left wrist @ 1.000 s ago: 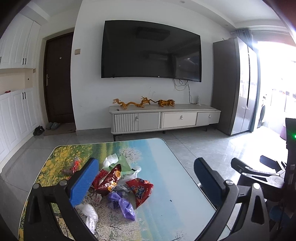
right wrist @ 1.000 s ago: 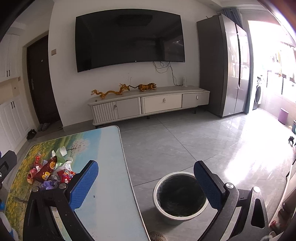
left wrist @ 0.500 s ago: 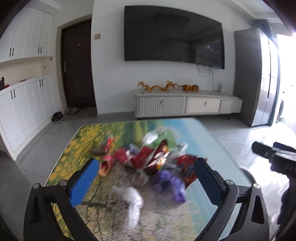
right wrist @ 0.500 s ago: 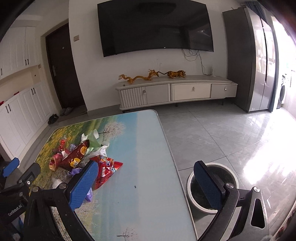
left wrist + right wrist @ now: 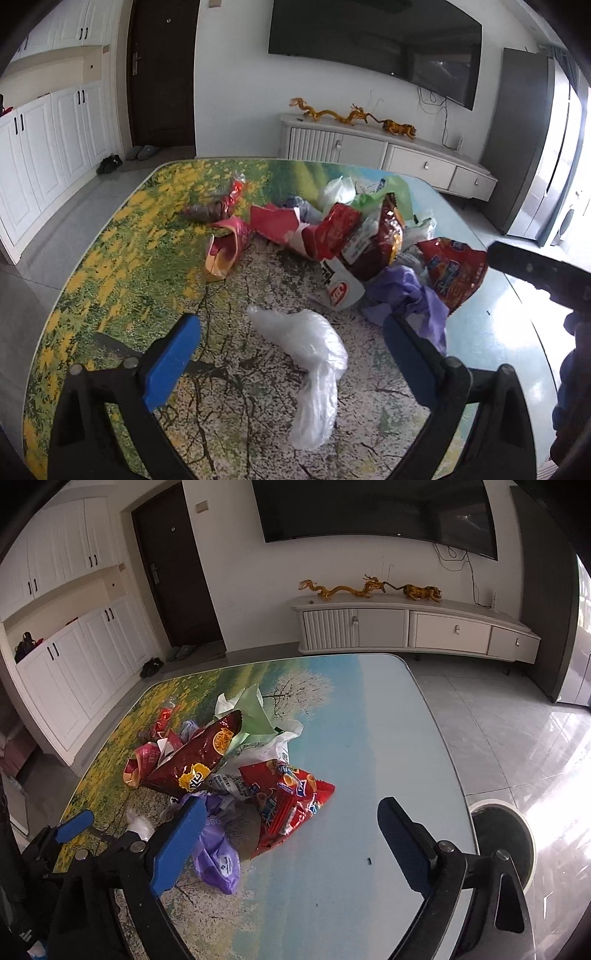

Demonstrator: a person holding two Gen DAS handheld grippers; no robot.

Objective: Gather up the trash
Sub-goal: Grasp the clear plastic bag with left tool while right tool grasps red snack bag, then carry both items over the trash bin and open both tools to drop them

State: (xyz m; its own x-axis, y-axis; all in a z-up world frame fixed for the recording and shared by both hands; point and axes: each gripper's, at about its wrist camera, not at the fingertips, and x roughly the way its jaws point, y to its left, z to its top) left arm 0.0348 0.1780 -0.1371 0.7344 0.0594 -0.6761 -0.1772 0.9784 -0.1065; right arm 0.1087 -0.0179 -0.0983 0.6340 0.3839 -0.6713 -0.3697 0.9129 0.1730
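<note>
Landscape-printed table (image 5: 122,258) bears a heap of wrappers (image 5: 347,240) and bags.

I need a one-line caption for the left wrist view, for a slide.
Left gripper, fingers closing but empty, above a clear plastic bag on the table, snack wrappers piled beyond.

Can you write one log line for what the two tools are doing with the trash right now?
left tool: closing, nothing gripped, over clear plastic bag | right tool: closing, nothing gripped, near red snack bag | bin: on floor beside table

No legible text on the wrappers (image 5: 284,801)
</note>
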